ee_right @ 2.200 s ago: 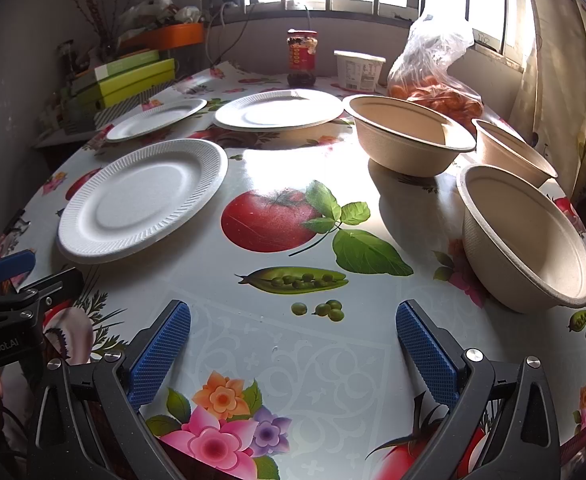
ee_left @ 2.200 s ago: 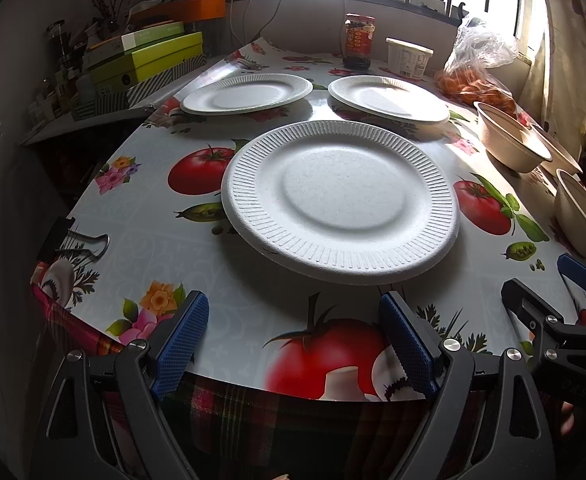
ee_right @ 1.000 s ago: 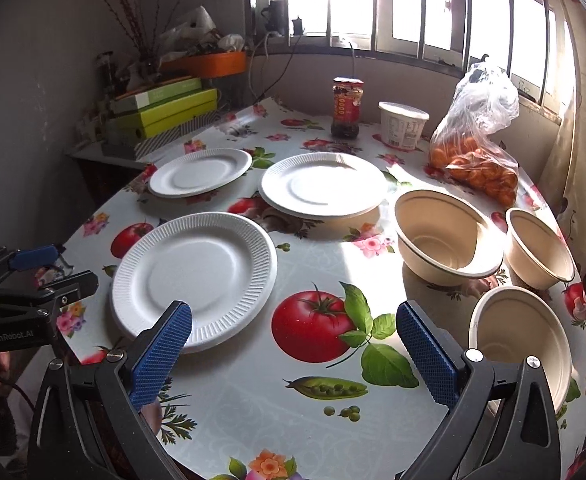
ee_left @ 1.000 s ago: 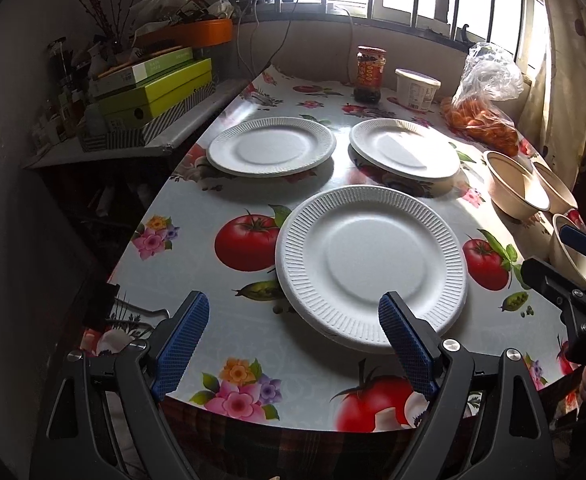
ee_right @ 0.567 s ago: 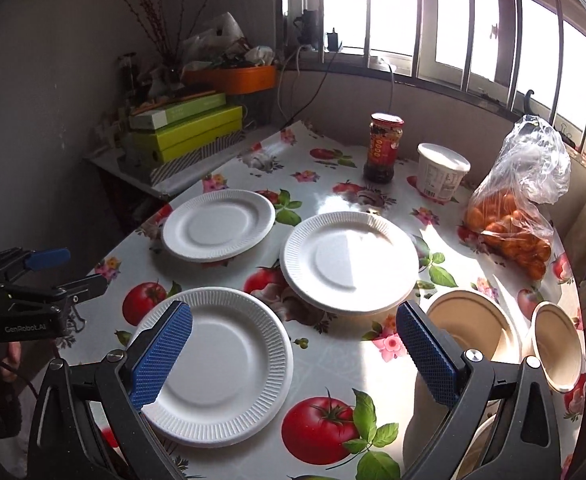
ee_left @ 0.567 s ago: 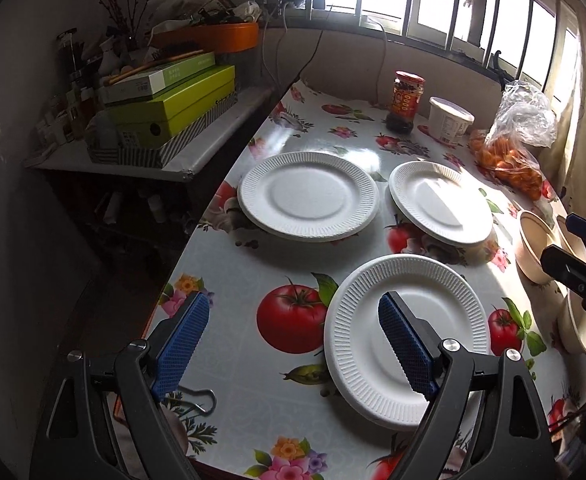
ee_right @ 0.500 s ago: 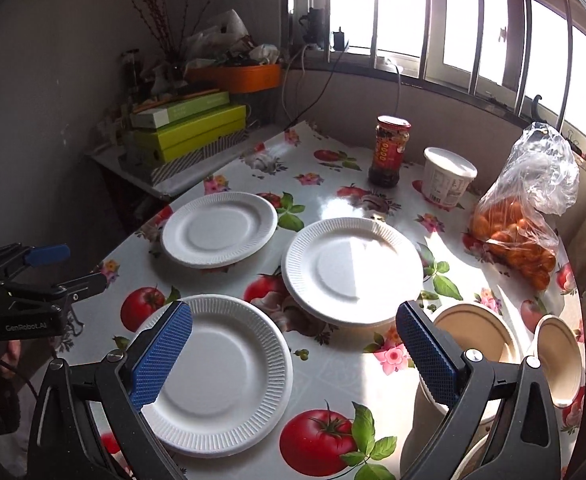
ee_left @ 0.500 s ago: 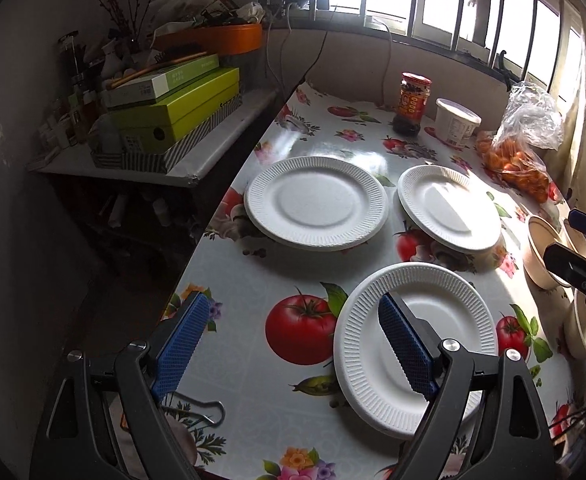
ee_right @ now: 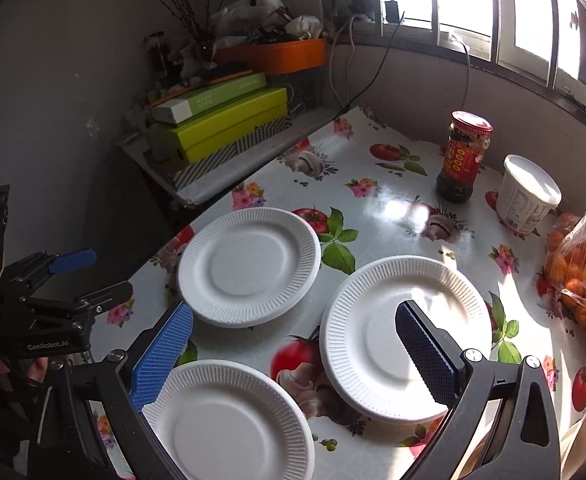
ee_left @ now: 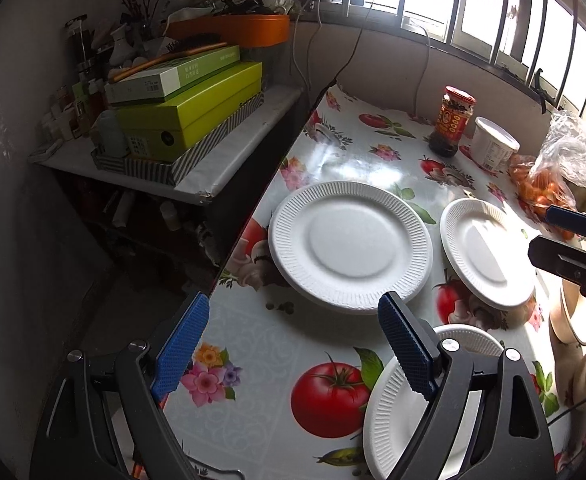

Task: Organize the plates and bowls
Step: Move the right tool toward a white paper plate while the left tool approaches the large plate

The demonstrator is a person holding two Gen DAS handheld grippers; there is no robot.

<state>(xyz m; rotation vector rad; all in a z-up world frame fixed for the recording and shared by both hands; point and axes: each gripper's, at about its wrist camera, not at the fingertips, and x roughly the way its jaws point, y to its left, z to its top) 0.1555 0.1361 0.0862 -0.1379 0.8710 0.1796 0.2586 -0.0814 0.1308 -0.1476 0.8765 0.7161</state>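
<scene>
Both claws hang above the bench (ee_right: 377,208) with nothing gripped. The left claw (ee_left: 293,348) stands spread wide over the flowered oilcloth at the bench's left edge. The right claw (ee_right: 293,352) is likewise released, its blue ridged pads (ee_right: 161,364) straddling the gap between plates.

Nearest lies the near white ribbed foam plate (ee_right: 229,424), partly under the right claw's left finger. It looks light and shallow, with its rim lying low against the oilcloth, so a claw closing on it from above would likely skate off the rim or push the plate along the slick cloth rather than catch it.

Just beyond, to the left, the left white ribbed foam plate (ee_left: 349,246) sits near the bench edge beside the drop to the floor. A sideways nudge there could tip it over the side.

To its right, the right white ribbed foam plate (ee_right: 407,338) lies in strong window glare. The three plates are apart, not yet stacked. A hard squeeze might crease or crack thin foam.

The beige paper bowls (ee_left: 573,316) are only slivers at the right border, behind the other claw, so the two claws could knock together if both reach there.

Farthest, the red-labelled glass jar (ee_right: 467,158), the white plastic tub (ee_right: 527,194) and the clear bag of oranges (ee_right: 585,276) crowd the window side, and a sweeping plate could topple the jar.
</scene>
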